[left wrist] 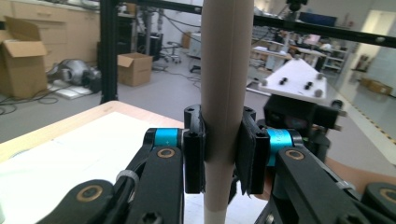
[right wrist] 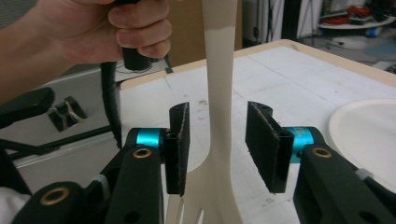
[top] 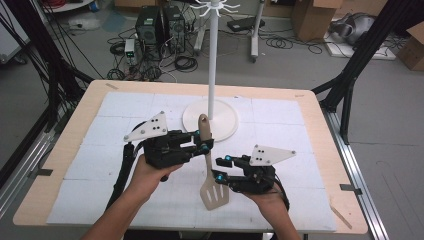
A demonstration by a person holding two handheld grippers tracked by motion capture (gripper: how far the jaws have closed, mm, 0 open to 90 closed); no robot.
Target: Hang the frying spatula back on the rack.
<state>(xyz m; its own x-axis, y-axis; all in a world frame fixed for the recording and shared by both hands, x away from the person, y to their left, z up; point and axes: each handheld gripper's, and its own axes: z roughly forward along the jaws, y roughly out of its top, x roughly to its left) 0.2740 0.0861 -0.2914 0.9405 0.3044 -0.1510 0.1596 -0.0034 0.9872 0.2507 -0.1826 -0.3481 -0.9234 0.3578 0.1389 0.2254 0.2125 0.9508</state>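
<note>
**Slotted spatula: handling properties and grip points**

The slotted spatula (top: 209, 167) hangs above the near-centre of the worktop (top: 320, 150), handle far, blade near, just near of the white stand base (top: 225, 122). The left tongs (top: 204, 142) are clamped flat on the upper handle; the left gripper view shows both pads pressed against the shaft (left wrist: 223, 107). The right tongs (top: 219, 167) stand open astride the neck, just above the blade, with a clear gap on each side in the right gripper view (right wrist: 217, 144).

The spatula appears light and rigid, probably plastic, with a smooth finish that may slip or pivot under a single grip. Grip the narrow neck or mid-handle, pads square to the flat faces. Avoid the slotted blade.
</note>
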